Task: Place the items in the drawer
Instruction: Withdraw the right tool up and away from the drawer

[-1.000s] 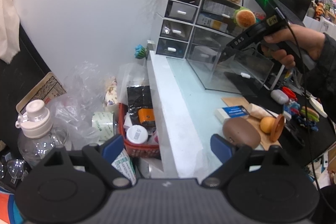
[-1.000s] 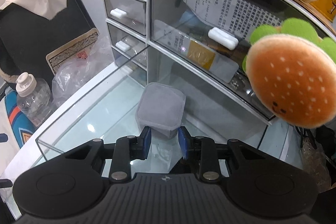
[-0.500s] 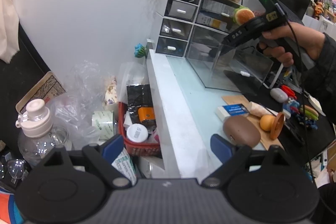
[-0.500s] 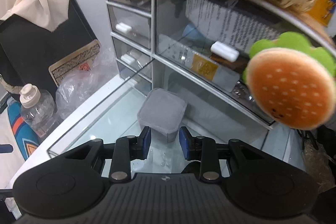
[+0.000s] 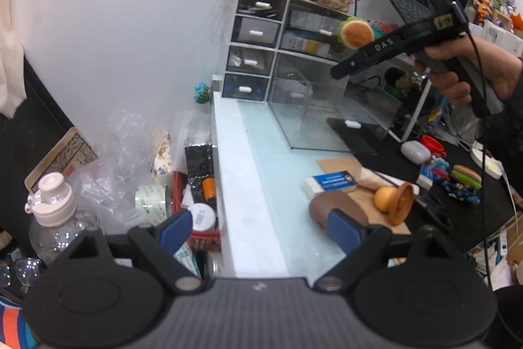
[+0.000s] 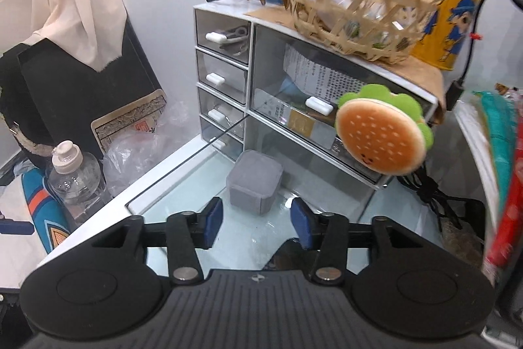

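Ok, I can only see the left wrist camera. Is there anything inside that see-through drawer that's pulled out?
Observer: Yes. The right wrist camera shows a small grey box sitting on the floor of the clear drawer, near the back.
Operator: Are the right tongs grabbing it?
Observer: No. The right tongs are open and hold nothing; the box lies just beyond their tips, untouched.
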A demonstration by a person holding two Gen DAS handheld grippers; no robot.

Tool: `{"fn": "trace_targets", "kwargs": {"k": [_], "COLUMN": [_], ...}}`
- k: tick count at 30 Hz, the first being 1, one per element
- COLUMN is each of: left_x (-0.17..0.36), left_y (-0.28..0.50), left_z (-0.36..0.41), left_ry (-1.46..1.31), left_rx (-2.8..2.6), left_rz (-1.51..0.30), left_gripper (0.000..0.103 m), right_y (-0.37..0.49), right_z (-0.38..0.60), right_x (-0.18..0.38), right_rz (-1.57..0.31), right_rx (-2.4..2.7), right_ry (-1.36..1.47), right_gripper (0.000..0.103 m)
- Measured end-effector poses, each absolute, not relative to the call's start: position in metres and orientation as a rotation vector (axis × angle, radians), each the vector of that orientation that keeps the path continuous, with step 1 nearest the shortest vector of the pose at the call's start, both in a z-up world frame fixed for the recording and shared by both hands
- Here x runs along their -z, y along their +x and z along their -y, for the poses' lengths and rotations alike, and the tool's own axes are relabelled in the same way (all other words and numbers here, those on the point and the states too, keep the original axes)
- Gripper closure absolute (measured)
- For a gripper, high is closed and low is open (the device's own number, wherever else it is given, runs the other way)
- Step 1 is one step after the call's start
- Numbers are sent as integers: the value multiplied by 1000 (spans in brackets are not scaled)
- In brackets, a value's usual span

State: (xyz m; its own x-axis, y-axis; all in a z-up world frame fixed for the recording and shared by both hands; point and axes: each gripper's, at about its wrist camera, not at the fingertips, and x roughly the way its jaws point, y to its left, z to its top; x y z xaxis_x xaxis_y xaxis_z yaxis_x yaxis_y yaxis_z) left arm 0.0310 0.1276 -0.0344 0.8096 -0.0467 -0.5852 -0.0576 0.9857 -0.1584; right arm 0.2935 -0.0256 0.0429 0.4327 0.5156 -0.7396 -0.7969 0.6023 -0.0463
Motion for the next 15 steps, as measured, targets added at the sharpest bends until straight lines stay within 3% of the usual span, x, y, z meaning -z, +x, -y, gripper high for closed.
{"fn": "trace_targets", "kwargs": {"k": [3,9,15], "left_x": [32,28,21], "left_y": [29,26,25], "left_z": [-121,-109,-94], "left_ry": [-168,-150,-130], "left_rx": [-7,-10,-4], "left_rz": [-629,-630,-621], "left_gripper": [11,11,11], "right_y": [285,263,235], "right_z": [39,70,98], "right_x": [-48,-56,-61], "right_rz": [-733,-696,-647], "right_rx": [-844,-853,-865], "right_ry": [-409,-359,-326], "right_gripper": [37,25,19]}}
